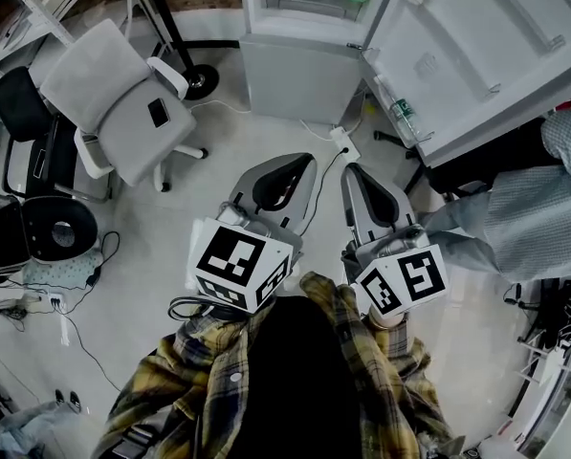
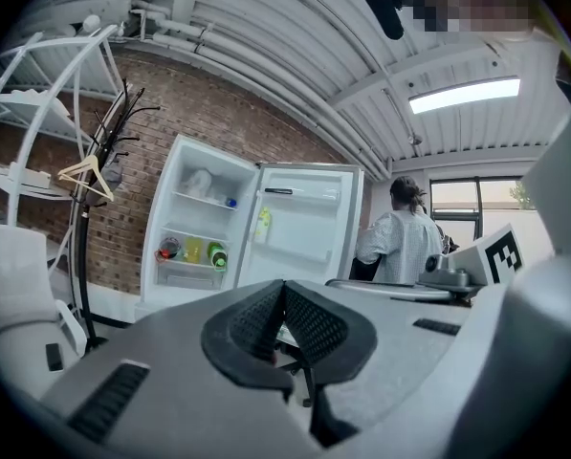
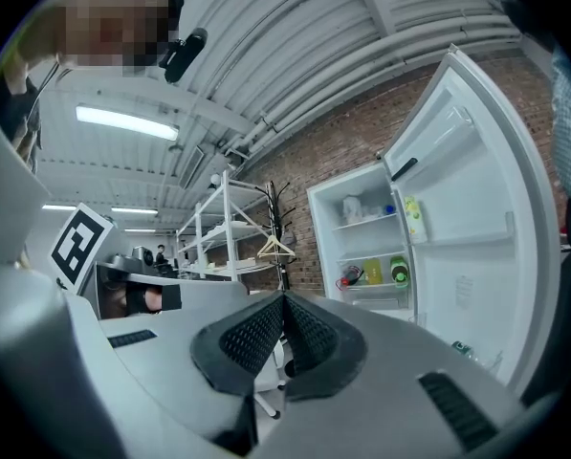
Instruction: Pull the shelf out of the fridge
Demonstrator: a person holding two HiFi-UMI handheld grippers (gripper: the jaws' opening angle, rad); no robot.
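Note:
A white fridge (image 1: 304, 8) stands open at the far side of the floor, its door (image 1: 476, 55) swung out to the right. Its glass shelves (image 2: 201, 200) carry a few bottles and containers (image 2: 216, 254). The same shelves (image 3: 366, 223) show in the right gripper view, well ahead of the jaws. My left gripper (image 1: 283, 165) and right gripper (image 1: 354, 175) are both shut and empty, held side by side in front of me, some way short of the fridge. Both point roughly level toward it.
A grey office chair (image 1: 122, 108) stands to the left, with black chairs (image 1: 36, 151) beyond it. A power strip and cable (image 1: 342, 143) lie on the floor before the fridge. A person in a light shirt (image 1: 534, 199) stands by the door. A coat rack (image 2: 98, 180) stands left of the fridge.

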